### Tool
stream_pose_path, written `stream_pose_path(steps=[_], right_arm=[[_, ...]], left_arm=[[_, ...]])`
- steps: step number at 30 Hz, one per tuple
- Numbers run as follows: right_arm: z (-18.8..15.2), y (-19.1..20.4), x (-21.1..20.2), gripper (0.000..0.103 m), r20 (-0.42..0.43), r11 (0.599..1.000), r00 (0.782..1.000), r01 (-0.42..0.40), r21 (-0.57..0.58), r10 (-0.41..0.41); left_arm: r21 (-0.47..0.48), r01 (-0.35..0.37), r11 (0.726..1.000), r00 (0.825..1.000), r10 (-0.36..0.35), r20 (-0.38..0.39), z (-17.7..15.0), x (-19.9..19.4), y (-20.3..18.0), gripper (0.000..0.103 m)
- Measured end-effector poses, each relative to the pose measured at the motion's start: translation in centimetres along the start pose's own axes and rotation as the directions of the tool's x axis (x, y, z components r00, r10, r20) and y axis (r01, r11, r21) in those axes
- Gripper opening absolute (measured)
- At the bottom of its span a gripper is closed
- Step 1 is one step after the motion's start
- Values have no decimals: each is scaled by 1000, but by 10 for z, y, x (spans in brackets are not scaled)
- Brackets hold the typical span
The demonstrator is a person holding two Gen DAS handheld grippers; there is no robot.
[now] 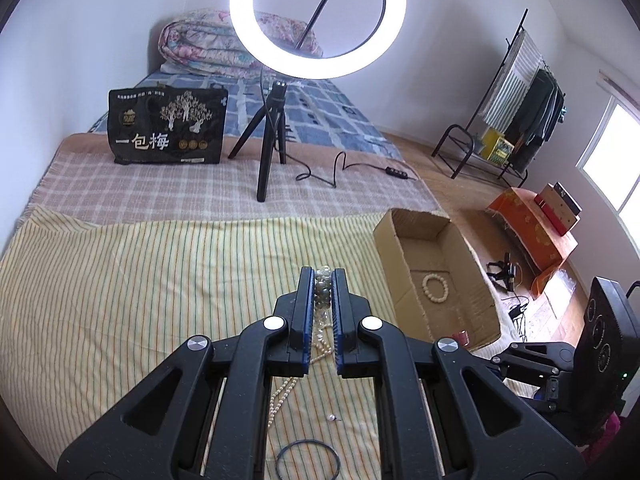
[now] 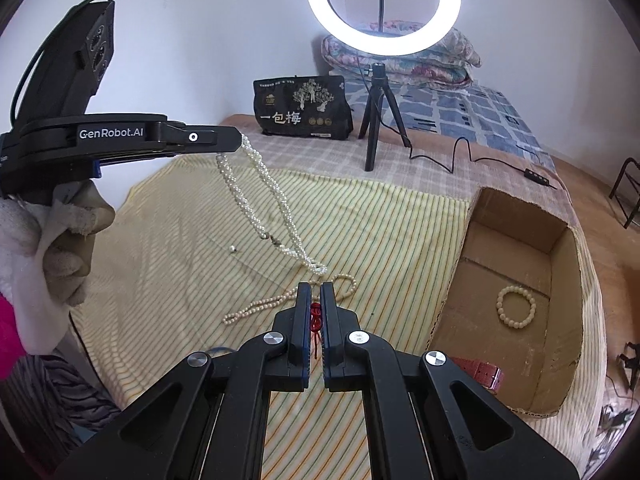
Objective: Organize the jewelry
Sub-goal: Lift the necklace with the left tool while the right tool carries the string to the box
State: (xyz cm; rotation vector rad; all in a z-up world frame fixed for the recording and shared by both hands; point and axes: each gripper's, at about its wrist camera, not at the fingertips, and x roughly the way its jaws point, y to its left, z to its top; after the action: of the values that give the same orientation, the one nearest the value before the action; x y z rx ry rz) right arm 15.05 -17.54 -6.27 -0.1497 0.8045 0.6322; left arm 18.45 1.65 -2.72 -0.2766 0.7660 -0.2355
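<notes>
A: Nearest the lens, the right gripper (image 2: pixel 316 292) has its fingers pressed on a knotted red cord (image 2: pixel 315 318), which hangs in the narrow slot between the pads above the striped cloth (image 2: pixel 380 216).

B: And the left gripper (image 1: pixel 323 276)?

A: Held aloft by a gloved hand (image 2: pixel 60 232) over the cloth's left side, its fingers are pinched on a twisted white pearl necklace (image 2: pixel 264 196). The strands drape from the tips down to the cloth, where the low end rests near the middle. From the left wrist view the beads between the pads look greyish, perhaps a trick of the shadow.

B: What else lies on the cloth?

A: A cream bead strand (image 2: pixel 280 300) sprawls just beyond the right gripper's tips, touching the necklace's low end or very near it. A single loose pearl (image 2: pixel 232 248) sits apart to the left, and a thin dark ring (image 1: pixel 308 460) lies at the near edge.

B: The box?

A: An open cardboard box (image 2: pixel 520 208) stands at the cloth's right edge, a cream bead bracelet (image 2: pixel 516 306) flat on its floor. A reddish-brown strap (image 2: pixel 482 372) lies against its near wall. A lit ring light (image 2: pixel 382 0) on a tripod stands at the far edge, beside a black printed bag (image 2: pixel 304 108).
</notes>
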Motion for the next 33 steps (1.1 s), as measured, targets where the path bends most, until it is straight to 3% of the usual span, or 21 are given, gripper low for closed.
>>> stream_pose_path(steps=[16, 33], right_arm=[[27, -18, -23, 3, 104, 999, 994, 21, 41, -25], [41, -99, -34, 3, 152, 977, 977, 124, 175, -151]], left_arm=[[13, 55, 998, 997, -56, 53, 14, -22, -21, 6], [47, 182, 982, 981, -185, 66, 37, -6, -88, 6]])
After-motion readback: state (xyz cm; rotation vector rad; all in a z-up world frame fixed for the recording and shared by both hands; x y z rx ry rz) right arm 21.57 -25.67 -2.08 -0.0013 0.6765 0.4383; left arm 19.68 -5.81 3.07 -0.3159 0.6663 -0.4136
